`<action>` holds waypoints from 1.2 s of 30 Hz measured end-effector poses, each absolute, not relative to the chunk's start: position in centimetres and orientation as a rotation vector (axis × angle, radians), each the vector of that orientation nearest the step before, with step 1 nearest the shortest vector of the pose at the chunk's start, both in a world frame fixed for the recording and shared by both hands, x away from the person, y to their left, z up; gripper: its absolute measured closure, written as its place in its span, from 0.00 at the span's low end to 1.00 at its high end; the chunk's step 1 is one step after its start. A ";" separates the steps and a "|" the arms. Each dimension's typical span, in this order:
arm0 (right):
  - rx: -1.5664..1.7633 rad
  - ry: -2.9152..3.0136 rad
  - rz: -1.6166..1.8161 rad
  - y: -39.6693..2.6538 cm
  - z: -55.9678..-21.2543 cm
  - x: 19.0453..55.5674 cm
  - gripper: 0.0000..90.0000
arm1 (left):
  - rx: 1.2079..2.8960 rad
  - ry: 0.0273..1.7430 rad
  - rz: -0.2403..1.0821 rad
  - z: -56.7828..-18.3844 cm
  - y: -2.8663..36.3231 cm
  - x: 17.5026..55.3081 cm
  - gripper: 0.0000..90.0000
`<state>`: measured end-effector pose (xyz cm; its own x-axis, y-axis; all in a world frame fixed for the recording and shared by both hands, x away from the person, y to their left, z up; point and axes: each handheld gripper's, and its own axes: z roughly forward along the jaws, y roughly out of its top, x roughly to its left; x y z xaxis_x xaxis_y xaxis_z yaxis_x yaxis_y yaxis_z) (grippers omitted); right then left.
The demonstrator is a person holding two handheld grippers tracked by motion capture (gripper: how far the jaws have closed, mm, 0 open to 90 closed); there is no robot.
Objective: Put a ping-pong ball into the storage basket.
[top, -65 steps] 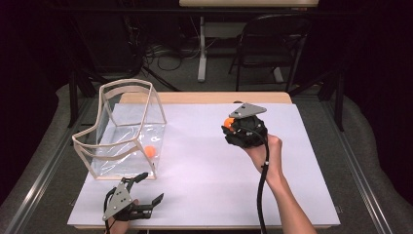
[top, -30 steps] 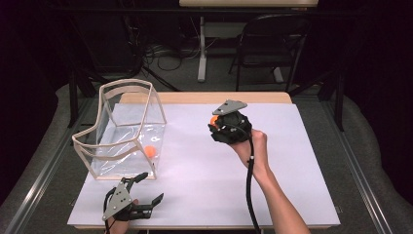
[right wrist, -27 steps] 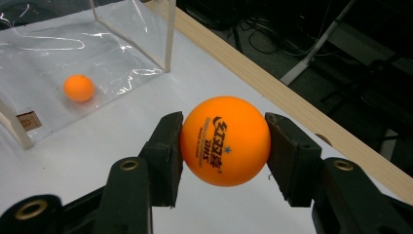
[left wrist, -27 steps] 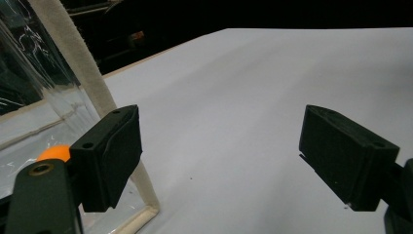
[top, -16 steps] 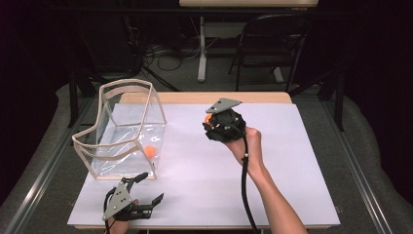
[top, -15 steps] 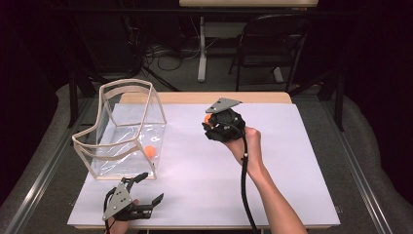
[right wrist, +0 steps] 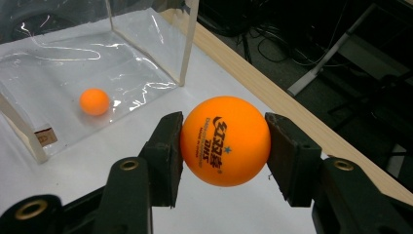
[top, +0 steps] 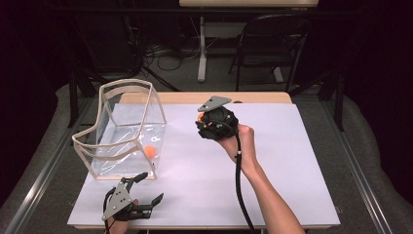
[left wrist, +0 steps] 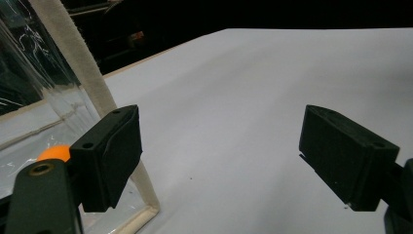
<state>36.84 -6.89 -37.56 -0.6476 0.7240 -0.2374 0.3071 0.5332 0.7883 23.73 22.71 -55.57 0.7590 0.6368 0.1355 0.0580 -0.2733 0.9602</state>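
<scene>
The right tool (right wrist: 224, 141) is clamped on an orange table-tennis ball (right wrist: 225, 140): its two black jaws press against the ball's left and right sides, and the ball's printed dark logo and star face the camera in the right gripper view. In the high view the same tool (top: 202, 121) is held up above the middle of the white bench (top: 292, 161), with a sliver of the orange ball (top: 200, 116) showing at its front under the grey three-cornered plate, and its black cable trails down along the person's forearm toward the bench's near edge.

To the left stands a clear plastic bin (top: 127, 127) with a pale, cream-coloured band along its rim, open at the top. A second orange ball (top: 150, 151) lies on the bin's floor near its front right corner; in the right gripper view this ball (right wrist: 94, 101) sits behind the transparent wall, well apart from the gripped one.

The left tool (top: 147, 193) rests low at the near left of the bench, just in front of the bin. Its jaws stand wide apart with nothing between them; the left gripper view shows bare white bench surface in the gap of the tool (left wrist: 221, 161), the bin's cream-edged corner (left wrist: 87, 83) just beside one jaw, and a bit of the second orange ball (left wrist: 54, 153) peeking out behind that jaw.
</scene>
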 end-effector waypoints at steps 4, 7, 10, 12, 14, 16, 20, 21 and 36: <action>0.826 2.227 0.990 -6.5 -37.5 36.9 0.56 | 1.780 0.544 0.613 -55.6 22.7 23.7 0.18; 0.822 2.231 0.989 -6.3 -37.5 36.9 0.56 | 1.780 0.543 0.613 -55.6 22.7 23.7 0.18; 0.815 2.236 0.990 -6.0 -37.6 37.0 0.56 | 1.781 0.543 0.613 -55.6 22.7 23.7 0.18; 0.810 2.236 0.988 -5.9 -37.6 37.0 0.56 | 1.780 0.543 0.613 -55.6 22.7 23.7 0.18; 0.809 2.239 0.987 -5.8 -37.5 37.0 0.56 | 1.781 0.543 0.612 -55.6 22.7 23.7 0.18; 0.804 2.241 0.988 -5.6 -37.5 37.0 0.56 | 1.781 0.542 0.613 -55.6 22.7 23.7 0.18; 0.796 2.243 0.988 -5.2 -37.4 37.0 0.56 | 1.781 0.542 0.613 -55.6 22.7 23.7 0.18; 0.796 2.243 0.989 -5.1 -37.4 37.0 0.56 | 1.780 0.543 0.612 -55.6 22.7 23.7 0.18; 0.775 2.255 0.993 -4.2 -37.3 37.2 0.56 | 1.778 0.543 0.612 -55.6 22.7 23.7 0.18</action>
